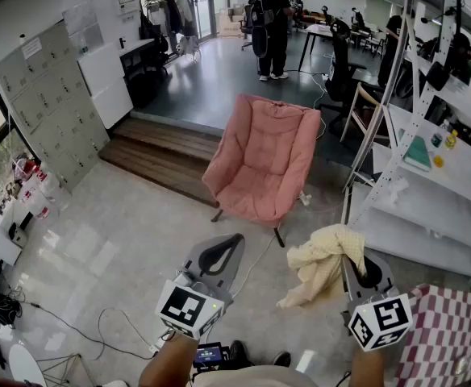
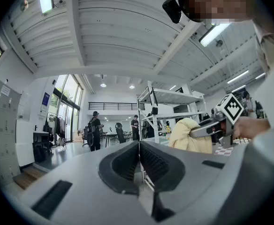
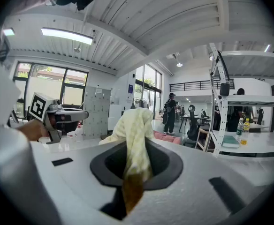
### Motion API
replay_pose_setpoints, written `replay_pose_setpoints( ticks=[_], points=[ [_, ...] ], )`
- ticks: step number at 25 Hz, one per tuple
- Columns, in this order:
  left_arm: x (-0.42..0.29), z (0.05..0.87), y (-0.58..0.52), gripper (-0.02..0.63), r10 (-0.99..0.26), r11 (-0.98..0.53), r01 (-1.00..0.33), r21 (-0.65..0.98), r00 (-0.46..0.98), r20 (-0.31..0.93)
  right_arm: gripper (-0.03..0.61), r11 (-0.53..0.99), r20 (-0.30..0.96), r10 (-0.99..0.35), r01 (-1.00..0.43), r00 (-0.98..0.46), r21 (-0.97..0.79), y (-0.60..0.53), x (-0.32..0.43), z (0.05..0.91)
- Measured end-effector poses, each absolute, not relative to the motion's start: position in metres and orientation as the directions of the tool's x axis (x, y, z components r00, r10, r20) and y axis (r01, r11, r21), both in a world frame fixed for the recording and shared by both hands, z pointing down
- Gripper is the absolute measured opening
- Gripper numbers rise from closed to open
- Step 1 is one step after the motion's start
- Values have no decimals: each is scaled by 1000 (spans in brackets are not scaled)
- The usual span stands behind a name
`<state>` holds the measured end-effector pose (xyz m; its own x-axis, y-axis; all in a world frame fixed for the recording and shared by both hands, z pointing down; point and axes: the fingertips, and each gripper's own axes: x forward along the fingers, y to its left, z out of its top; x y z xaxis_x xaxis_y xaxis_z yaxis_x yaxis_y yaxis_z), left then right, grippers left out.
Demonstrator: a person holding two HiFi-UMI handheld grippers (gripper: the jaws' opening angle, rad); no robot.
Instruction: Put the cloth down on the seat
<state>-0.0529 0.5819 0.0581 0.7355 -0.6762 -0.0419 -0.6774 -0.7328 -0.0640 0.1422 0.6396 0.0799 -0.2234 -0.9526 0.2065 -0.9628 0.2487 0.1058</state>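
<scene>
A pale yellow checked cloth (image 1: 323, 264) hangs from my right gripper (image 1: 350, 252), whose jaws are shut on one end of it; in the right gripper view the cloth (image 3: 136, 135) runs down between the pads. A pink padded chair (image 1: 261, 160) stands on the floor ahead, its seat bare. The cloth is in the air near the chair's front right, apart from it. My left gripper (image 1: 234, 240) is shut with nothing in it, and in its own view the pads (image 2: 139, 161) meet. The cloth (image 2: 187, 135) and right gripper show at that view's right.
A white metal shelf rack (image 1: 417, 176) stands to the right with a green book and bottles. A red and white checked cloth (image 1: 445, 337) lies at lower right. A wooden step (image 1: 167, 156) rises behind the chair. A person (image 1: 273, 22) stands far back. Cables (image 1: 98, 325) trail on the floor.
</scene>
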Motion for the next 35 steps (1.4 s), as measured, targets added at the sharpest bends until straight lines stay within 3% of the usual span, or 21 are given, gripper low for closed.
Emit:
replay_pose_setpoints(
  ticks=[24,35],
  points=[
    [-105,72,528,12,-657,-751,-660,-34,751,-56,45,231,192,-957,-972,-219,44,582,94,84],
    [-97,84,476,12,-695,-716,-696,-53,718,-38,44,278,186,-945,-960,-269,21,518,110,94]
  ],
)
